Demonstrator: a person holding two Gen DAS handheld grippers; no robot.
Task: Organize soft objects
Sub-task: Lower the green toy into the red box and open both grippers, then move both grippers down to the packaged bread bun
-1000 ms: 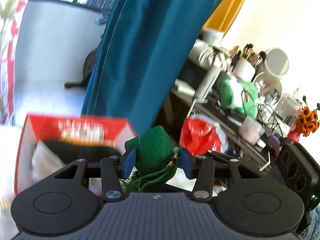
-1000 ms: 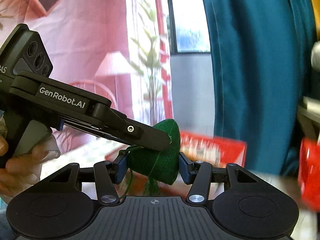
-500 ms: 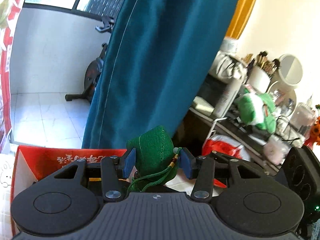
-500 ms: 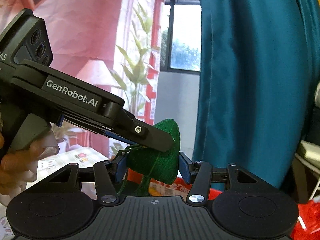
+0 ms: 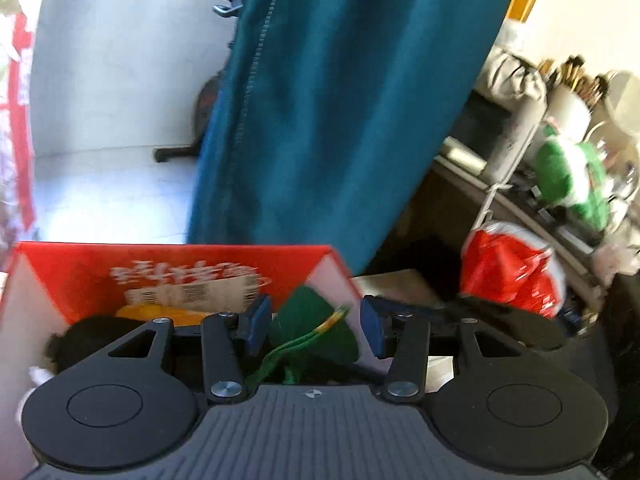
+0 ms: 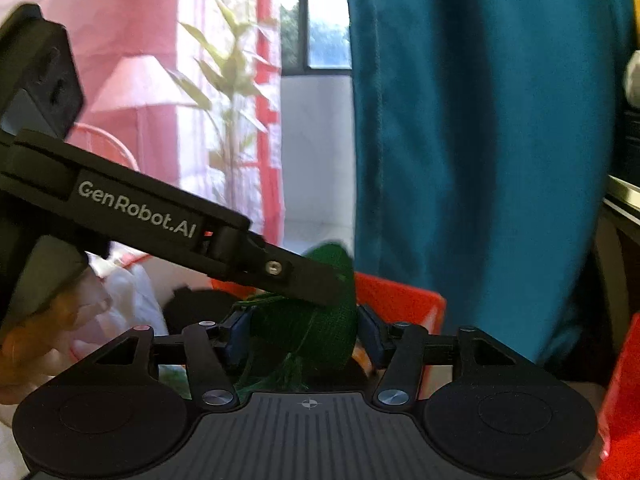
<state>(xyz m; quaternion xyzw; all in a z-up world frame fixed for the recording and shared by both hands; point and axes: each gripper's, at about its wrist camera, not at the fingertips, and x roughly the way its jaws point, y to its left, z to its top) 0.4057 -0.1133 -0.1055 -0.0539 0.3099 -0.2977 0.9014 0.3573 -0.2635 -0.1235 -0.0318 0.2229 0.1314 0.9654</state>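
- Red cardboard box with white printing [image 5: 80, 276], far left in the left wrist view: open-topped, with a black fuzzy soft item [image 5: 92, 336] and an orange-yellow item [image 5: 160, 312] lying inside.
- Left gripper [image 5: 314, 326]: its blue pads sit close on either side of the green woven-cloth pouch with a tassel cord [image 5: 320, 336], pinching it across its width.
- The pouch is off the ground between both tools, at the box's right-hand end. Whether it is fully over the opening I cannot tell.
- Handling, as a judgement: light, stuffed and yielding, with a coarse weave that should not slip and nothing fragile about it. The plump middle is the best hold. The thin cord would let it swing.
- Direction: the pointed tip aims up and away from the cameras and the tassel trails down toward them, so the long axis stands roughly upright, leaning slightly.
- Right gripper [image 6: 302, 332]: its jaws are opening with the pouch between them. The right-hand pad meets the cloth, but the other pad's contact is lost in shadow, so I cannot tell whether it presses.
- Teal curtain [image 5: 340, 100] hangs behind, and a red plastic bag [image 5: 508, 264] sits well to the right.
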